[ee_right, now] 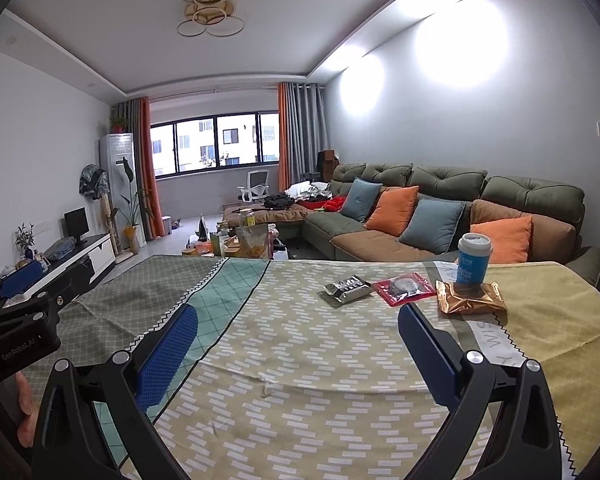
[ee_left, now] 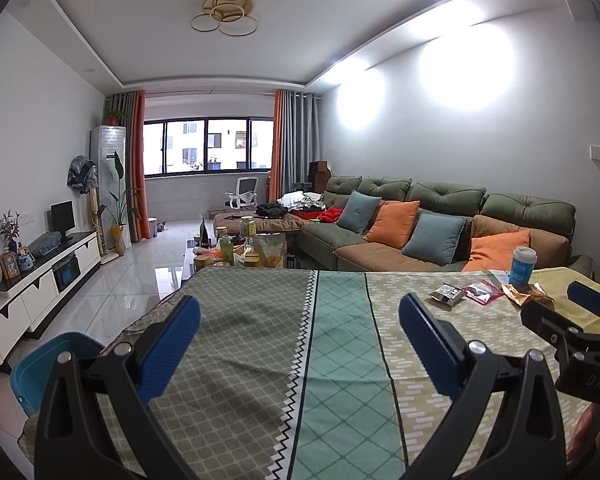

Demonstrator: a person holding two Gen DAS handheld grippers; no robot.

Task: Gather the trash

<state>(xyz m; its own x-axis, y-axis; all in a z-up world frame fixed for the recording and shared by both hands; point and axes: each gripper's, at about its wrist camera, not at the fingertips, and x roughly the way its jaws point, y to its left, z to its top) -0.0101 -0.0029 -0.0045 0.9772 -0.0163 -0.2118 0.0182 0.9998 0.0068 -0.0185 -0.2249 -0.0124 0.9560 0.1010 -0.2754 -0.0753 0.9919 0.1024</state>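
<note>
Three wrappers lie on the patterned tablecloth [ee_right: 300,344]: a silver-black packet [ee_right: 347,288], a red packet [ee_right: 405,287] and a crumpled gold wrapper [ee_right: 471,299]. A blue paper cup [ee_right: 473,258] stands just behind the gold wrapper. My right gripper [ee_right: 298,318] is open and empty, short of the wrappers. My left gripper [ee_left: 300,312] is open and empty over the cloth's left half. In the left wrist view the silver-black packet [ee_left: 447,294], red packet [ee_left: 483,292], gold wrapper [ee_left: 527,295] and cup [ee_left: 522,266] sit far right, by the right gripper [ee_left: 572,316].
A blue bin [ee_left: 52,364] stands on the floor beside the table's left edge. Beyond the table are a cluttered coffee table [ee_left: 236,252], a green sofa with cushions [ee_left: 440,220] and a TV cabinet [ee_left: 40,280]. The left gripper's body shows in the right wrist view [ee_right: 24,316].
</note>
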